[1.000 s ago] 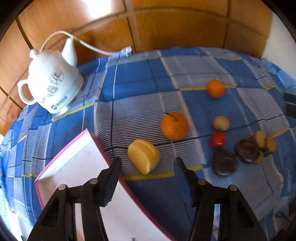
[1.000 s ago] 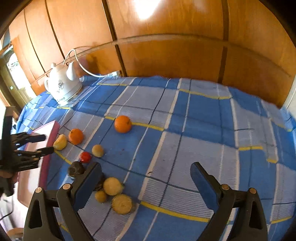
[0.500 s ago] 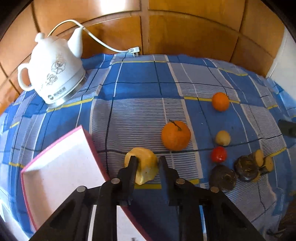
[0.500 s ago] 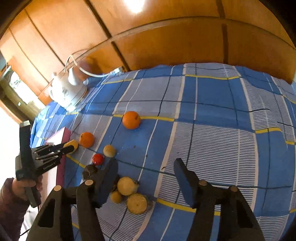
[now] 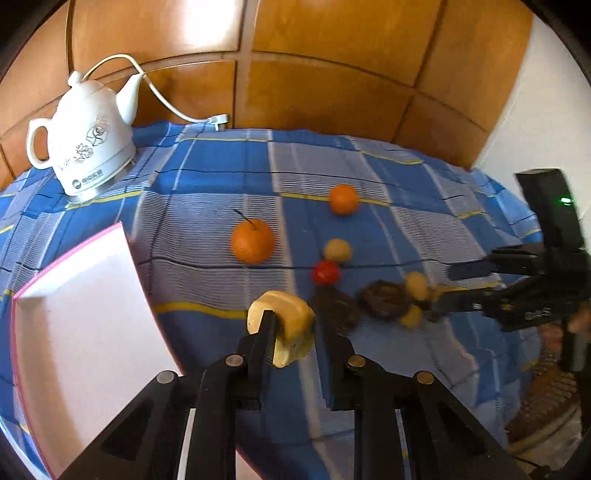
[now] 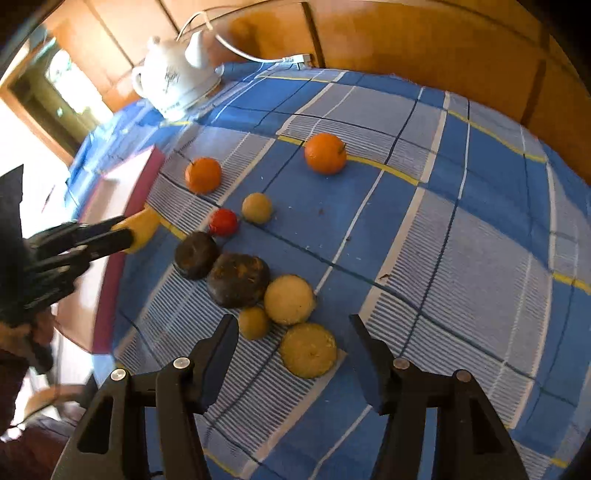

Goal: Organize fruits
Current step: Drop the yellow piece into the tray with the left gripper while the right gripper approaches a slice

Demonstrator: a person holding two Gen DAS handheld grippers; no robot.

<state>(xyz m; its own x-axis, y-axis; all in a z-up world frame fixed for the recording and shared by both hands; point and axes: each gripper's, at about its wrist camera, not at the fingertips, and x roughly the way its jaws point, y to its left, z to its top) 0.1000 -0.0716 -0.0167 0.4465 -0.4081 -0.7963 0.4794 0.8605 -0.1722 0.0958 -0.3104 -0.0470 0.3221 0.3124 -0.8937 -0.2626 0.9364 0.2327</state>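
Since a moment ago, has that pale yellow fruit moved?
Yes. The left claw is shut on the yellow fruit and has lifted it off the cloth beside the pink tray.

Warm orange-brown wooden panelling runs along behind the table, split by darker seams into big squares, with a glare of light shining off it high up. To the right, a plain white wall meets the wood. A blue, grey and yellow checked tablecloth covers the table. Over on the far left, bright daylight pours through a wood-framed window or doorway, washed out.
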